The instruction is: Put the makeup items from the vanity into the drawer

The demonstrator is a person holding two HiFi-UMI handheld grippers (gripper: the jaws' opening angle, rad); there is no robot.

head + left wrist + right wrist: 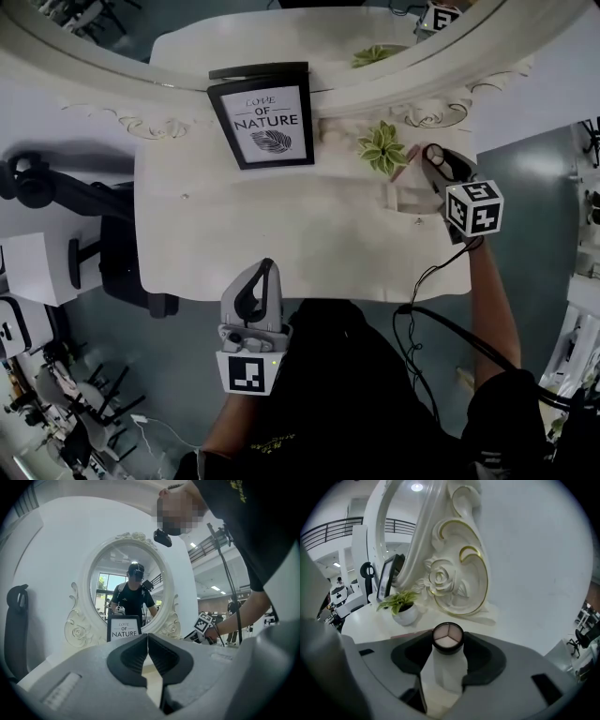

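Note:
A small round compact (pixel 448 636), black-rimmed with three pale powder sections, sits edge-on between the pads of my right gripper (pixel 449 654), which is shut on it. In the head view that gripper (pixel 434 161) is at the back right of the white vanity top (pixel 234 244), just right of a small plant. A thin reddish item (pixel 401 172) lies on the top beside it. My left gripper (pixel 257 283) hangs at the vanity's front edge, jaws shut and empty; its own view shows the pads (pixel 140 654) touching. No drawer is in view.
A framed "Love of Nature" sign (pixel 265 117) leans at the back centre under the oval mirror (pixel 281 37). The potted plant (pixel 382 148) stands right of it, close to the right gripper. A black chair (pixel 112 244) is left of the vanity. Cables (pixel 422 319) trail from the right arm.

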